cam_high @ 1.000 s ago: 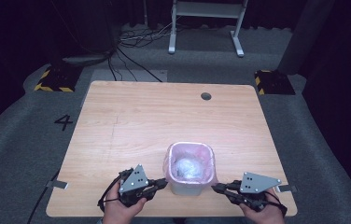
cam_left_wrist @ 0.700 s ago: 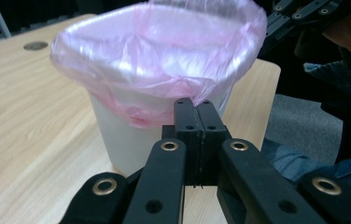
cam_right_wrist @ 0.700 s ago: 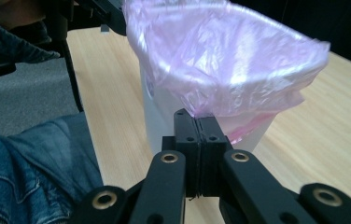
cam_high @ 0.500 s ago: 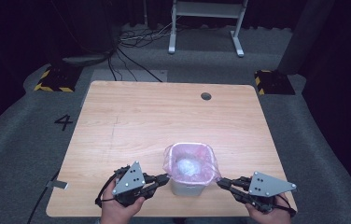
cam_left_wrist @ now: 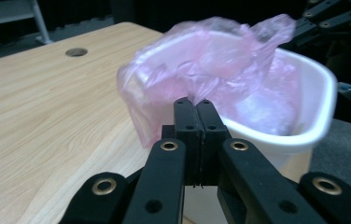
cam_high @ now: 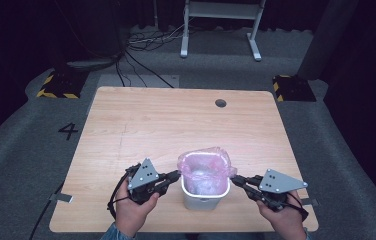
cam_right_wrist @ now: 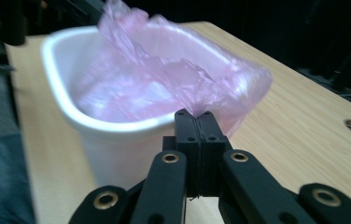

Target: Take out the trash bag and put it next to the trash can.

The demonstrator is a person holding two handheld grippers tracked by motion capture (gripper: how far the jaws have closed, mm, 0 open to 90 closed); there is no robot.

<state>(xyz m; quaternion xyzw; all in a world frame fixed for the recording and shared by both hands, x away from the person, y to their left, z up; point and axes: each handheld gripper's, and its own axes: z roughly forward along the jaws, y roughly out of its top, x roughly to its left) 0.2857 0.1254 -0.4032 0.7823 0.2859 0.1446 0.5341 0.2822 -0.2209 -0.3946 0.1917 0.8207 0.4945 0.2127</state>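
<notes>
Liner (cam_high: 205,162) edges now stand raised above the white bin (cam_high: 204,197) near the bench's (cam_high: 141,125) front edge; both tongs, left (cam_high: 178,174) and right (cam_high: 233,177), clenched on pink film, have lifted slightly; removal seems underway.

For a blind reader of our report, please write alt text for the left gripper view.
The left tool, jaws shut, pinches the edge of a pink plastic bag that lines a white bin on a light wooden table. The other tool shows dark at the bin's far side.
</notes>
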